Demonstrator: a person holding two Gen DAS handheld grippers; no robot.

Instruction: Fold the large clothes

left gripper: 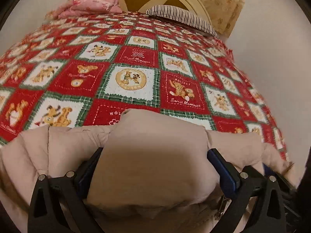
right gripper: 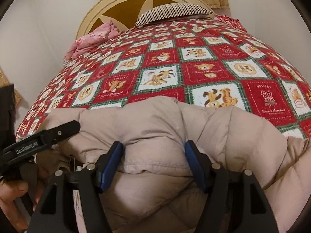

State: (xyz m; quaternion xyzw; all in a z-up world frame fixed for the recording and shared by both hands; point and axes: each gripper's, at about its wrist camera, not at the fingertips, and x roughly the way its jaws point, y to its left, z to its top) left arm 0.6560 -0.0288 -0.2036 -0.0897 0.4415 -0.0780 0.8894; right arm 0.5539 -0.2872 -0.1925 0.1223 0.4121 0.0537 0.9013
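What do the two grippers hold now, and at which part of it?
Both hold the beige padded jacket. The left gripper clamps a thick puffy fold of it; the right gripper pinches a bunched padded section near a seam. Which part of the jacket cannot be told.

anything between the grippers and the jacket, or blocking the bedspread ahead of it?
Nothing visible. Both the left gripper and right gripper already pinch bunches of the beige puffer jacket. The red patchwork bedspread beyond it lies bare up to the striped pillow and pink bedding at the headboard.
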